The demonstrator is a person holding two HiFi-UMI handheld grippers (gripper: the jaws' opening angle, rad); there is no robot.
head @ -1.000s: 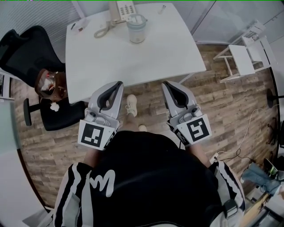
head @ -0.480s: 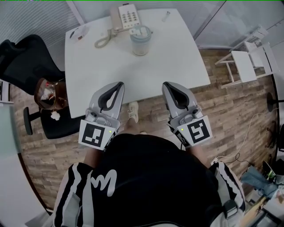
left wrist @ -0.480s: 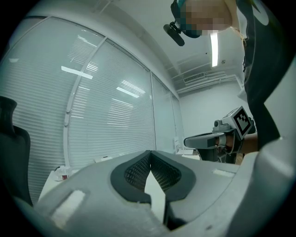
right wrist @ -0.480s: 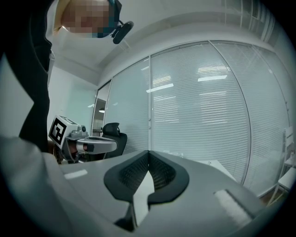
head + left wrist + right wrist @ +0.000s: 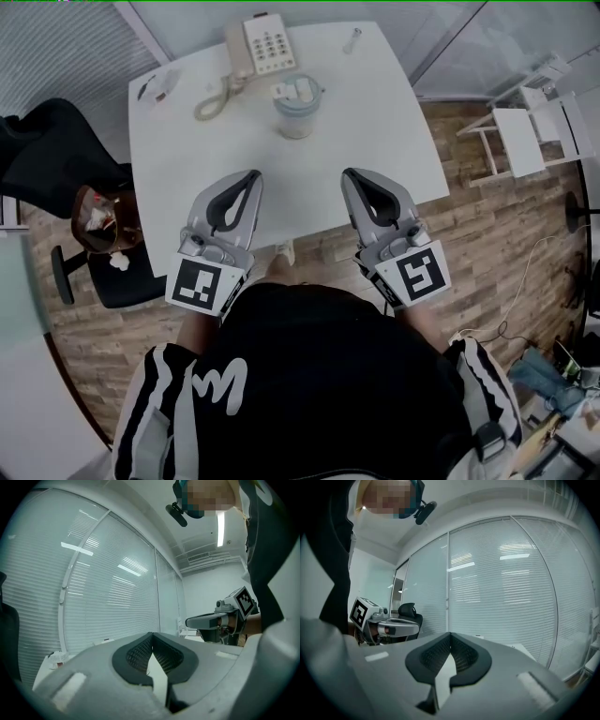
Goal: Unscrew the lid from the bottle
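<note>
From the head view, the bottle (image 5: pixel 297 111), lid (image 5: pixel 298 91) on, stands on the table's (image 5: pixel 375 141) far half beside a phone (image 5: pixel 258 45), well ahead of the left gripper (image 5: pixel 251 176) and right gripper (image 5: pixel 350 175); each gripper view shows jaws pinched together on nothing, so reaching in unopened could topple the bottle.

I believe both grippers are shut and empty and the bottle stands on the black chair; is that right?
Almost: the head view shows the bottle on the white table. The left gripper and right gripper are indeed shut and empty.
</note>
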